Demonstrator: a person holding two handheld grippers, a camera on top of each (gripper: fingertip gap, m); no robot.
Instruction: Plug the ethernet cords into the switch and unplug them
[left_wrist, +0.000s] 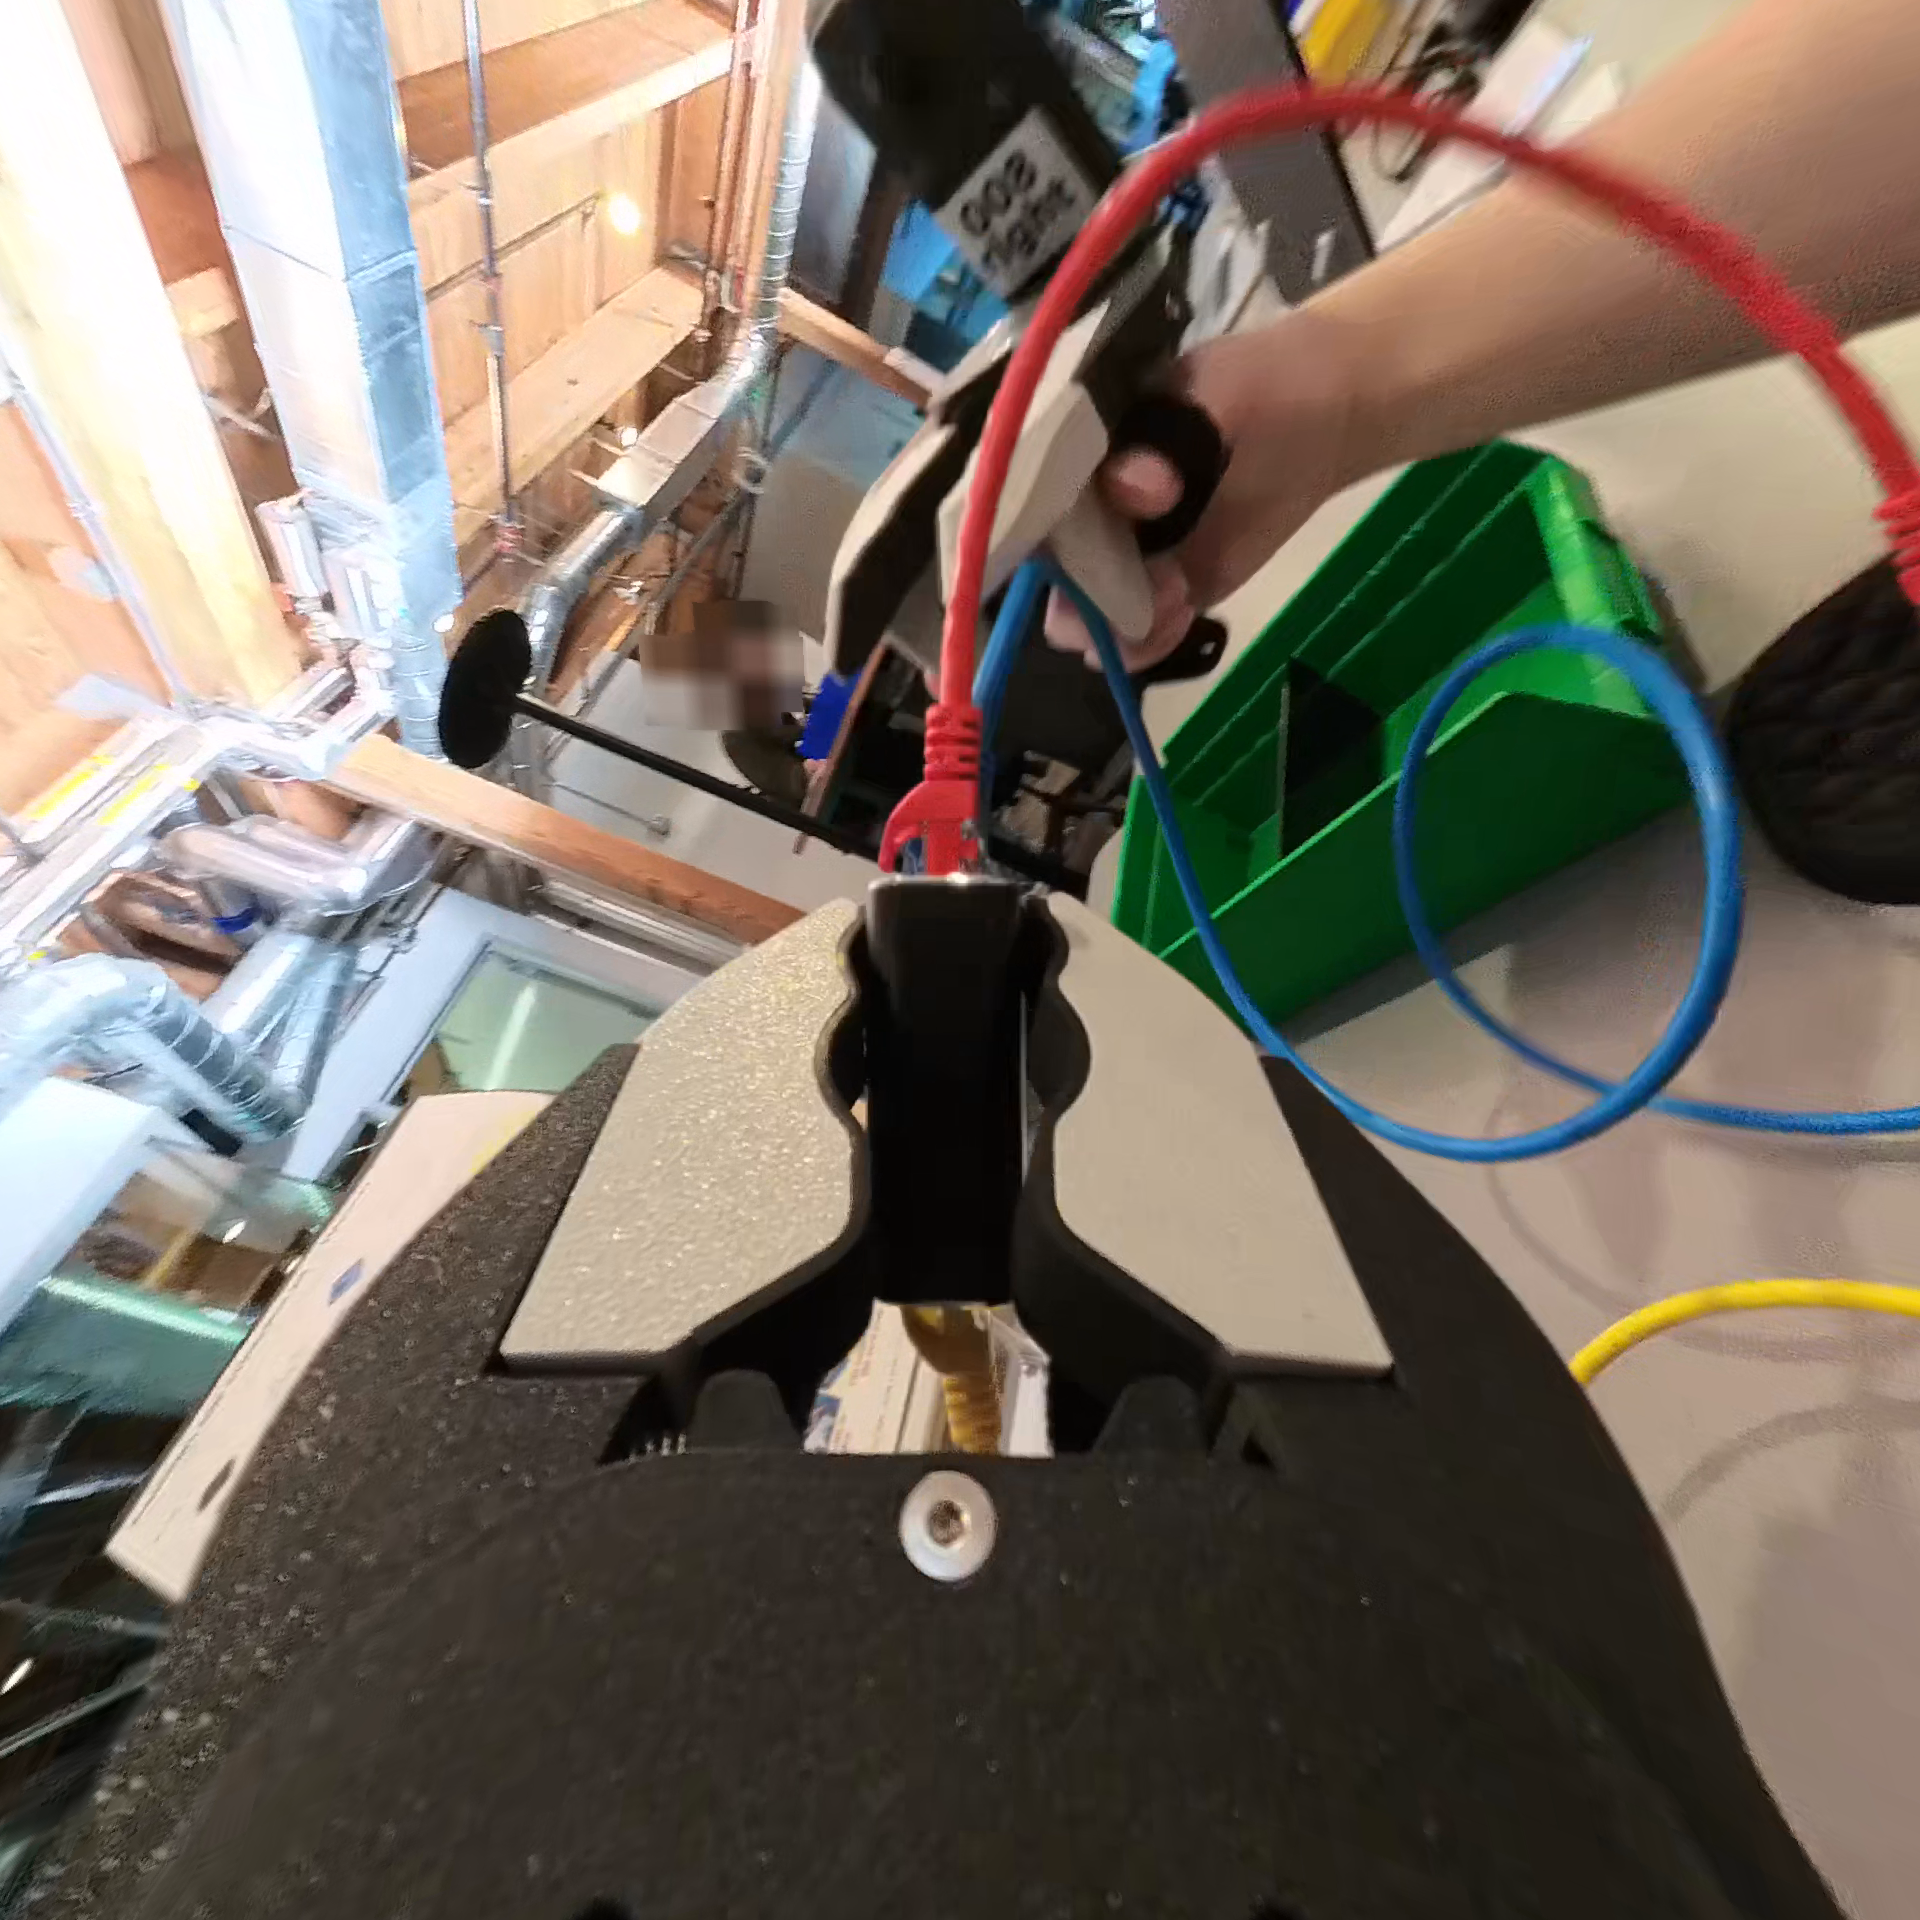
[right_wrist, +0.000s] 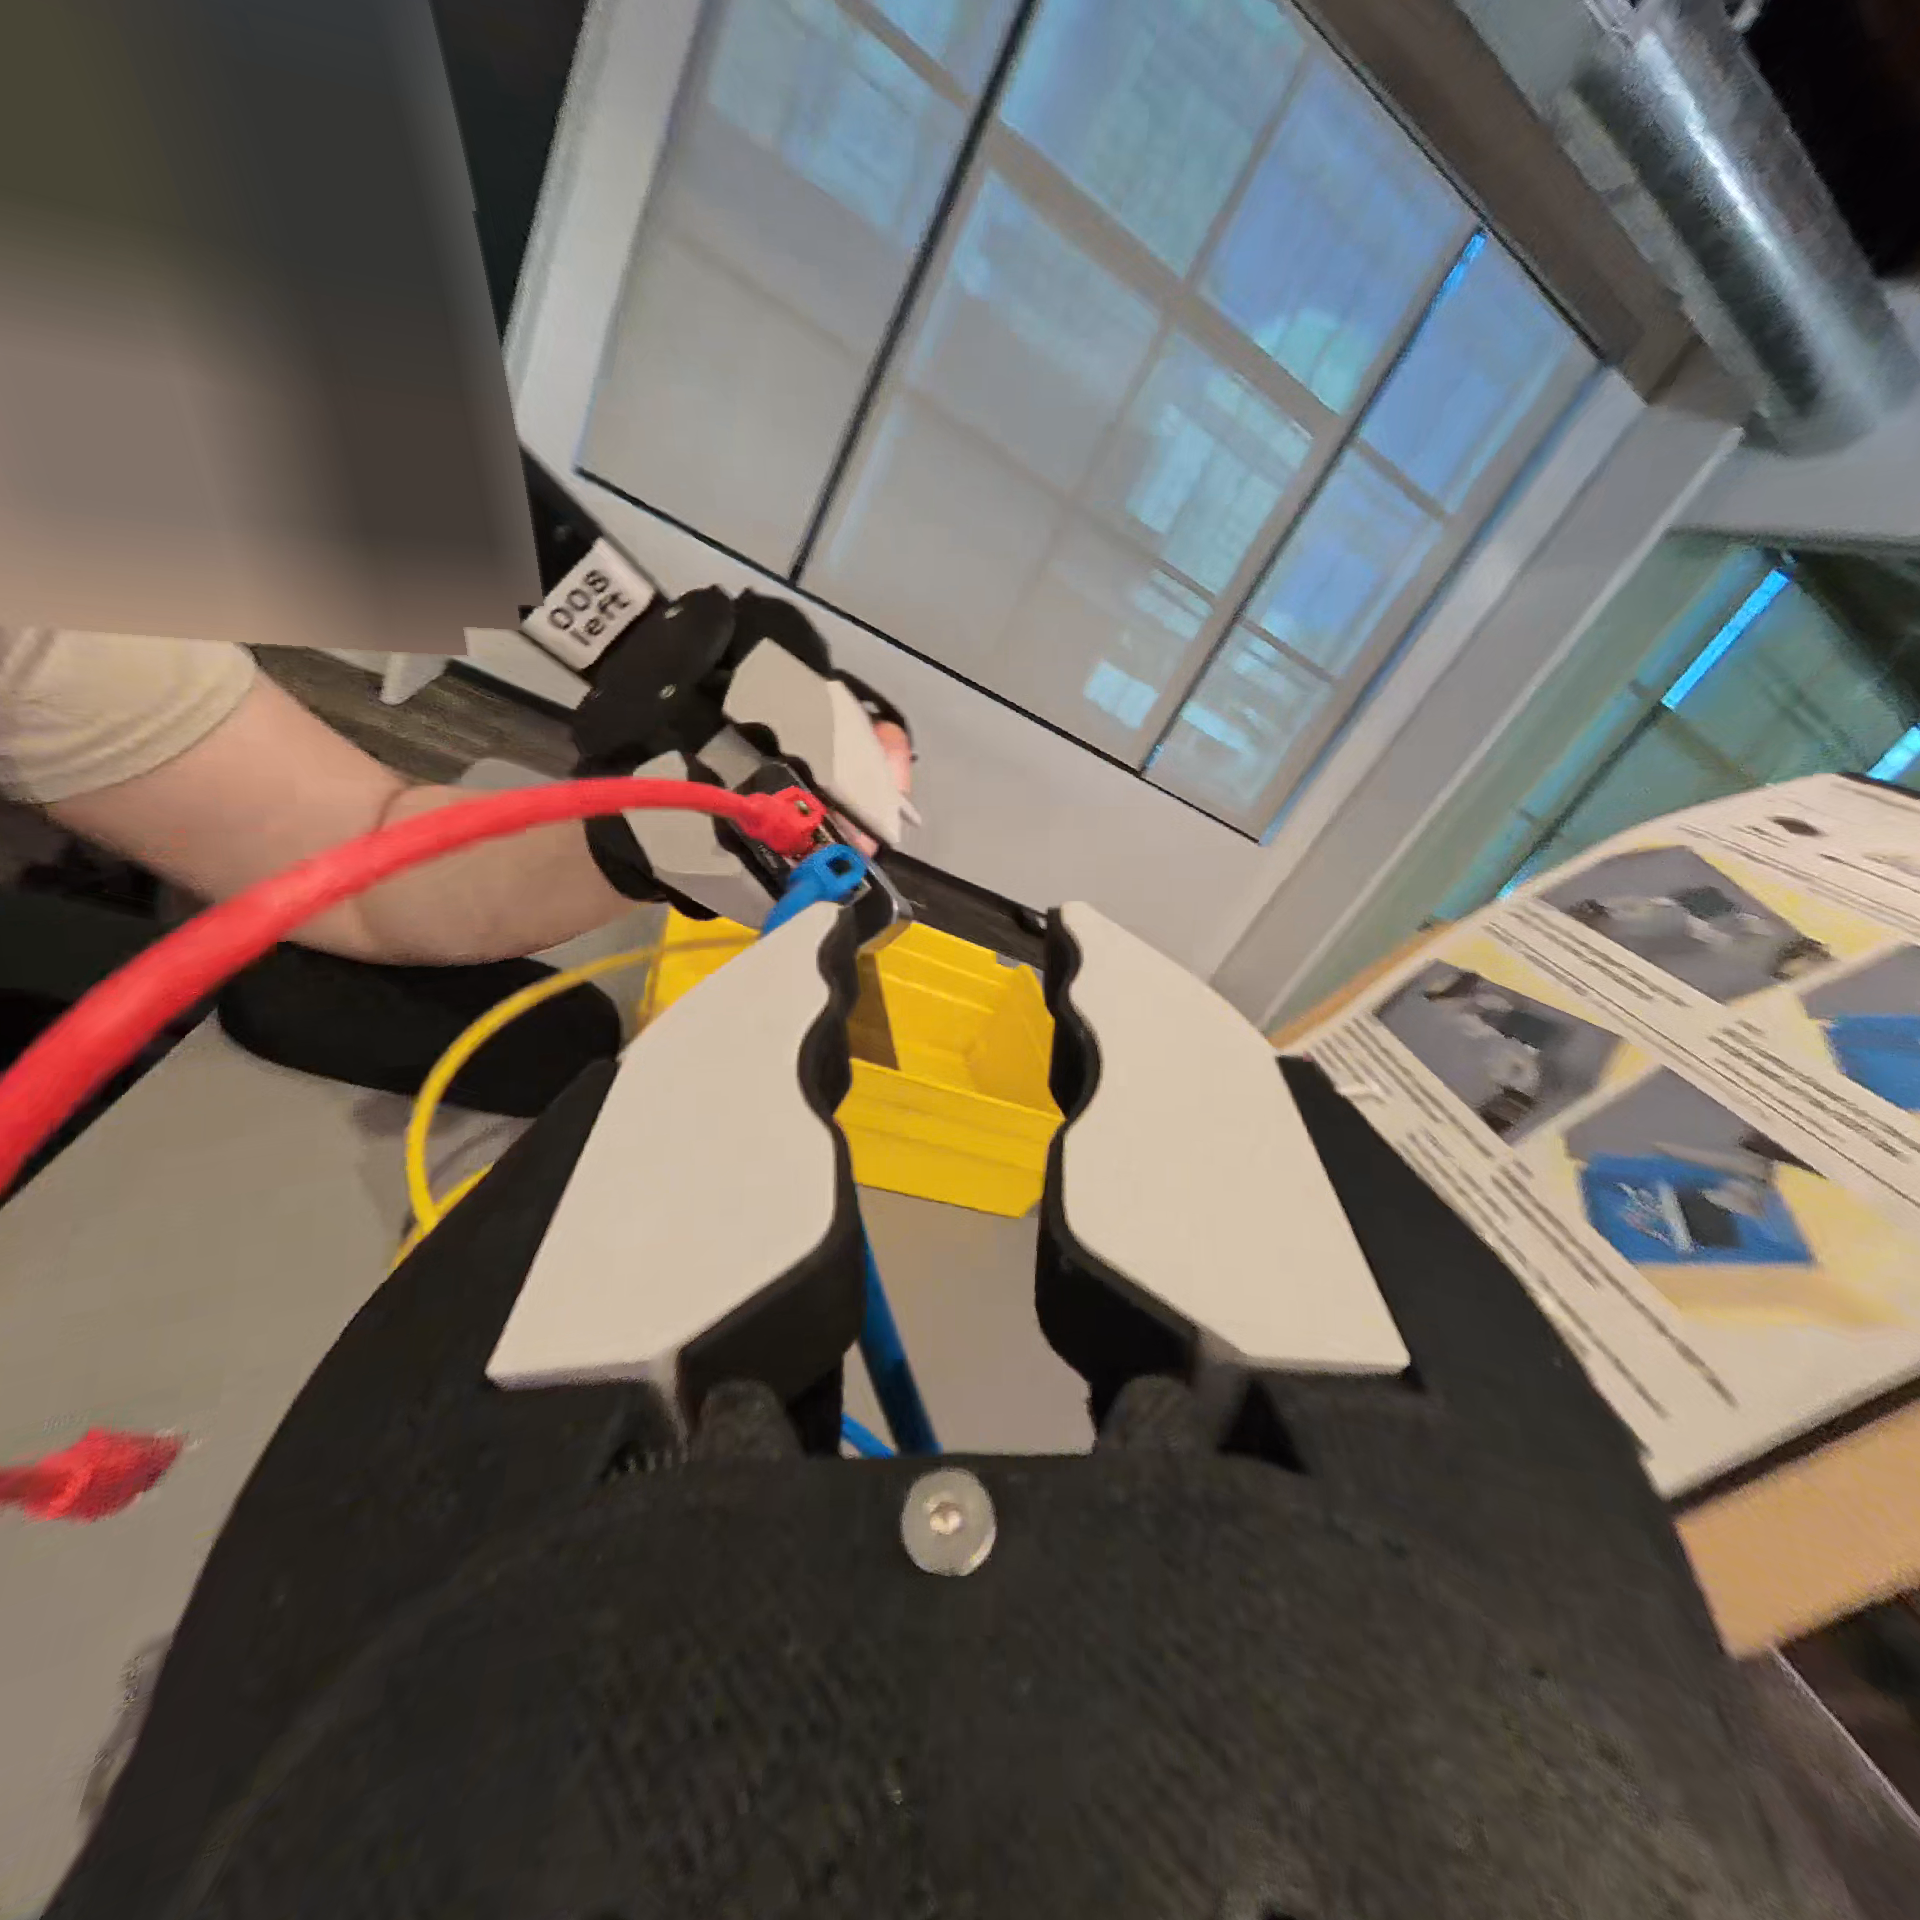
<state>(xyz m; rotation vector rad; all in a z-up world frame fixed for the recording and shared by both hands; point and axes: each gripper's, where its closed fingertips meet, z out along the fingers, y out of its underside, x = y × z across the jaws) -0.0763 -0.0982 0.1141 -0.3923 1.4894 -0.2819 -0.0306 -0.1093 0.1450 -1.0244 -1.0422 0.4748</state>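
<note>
A large gridded window (right_wrist: 1091, 416) fills a pale wall (right_wrist: 1039, 831), with a silver duct (right_wrist: 1714, 208) running above it. Wooden beams (left_wrist: 582, 831) and metal ductwork (left_wrist: 395, 364) line the ceiling. The table (left_wrist: 1558, 1195) is pale grey.

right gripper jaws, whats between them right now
Nothing is gripped: in the right wrist view the right gripper stands open, with only the yellow bin and a stretch of blue cable showing through the gap.

switch (left_wrist: 940, 1091) in left gripper (left_wrist: 945, 914), cords (left_wrist: 951, 748) plugged in
</note>
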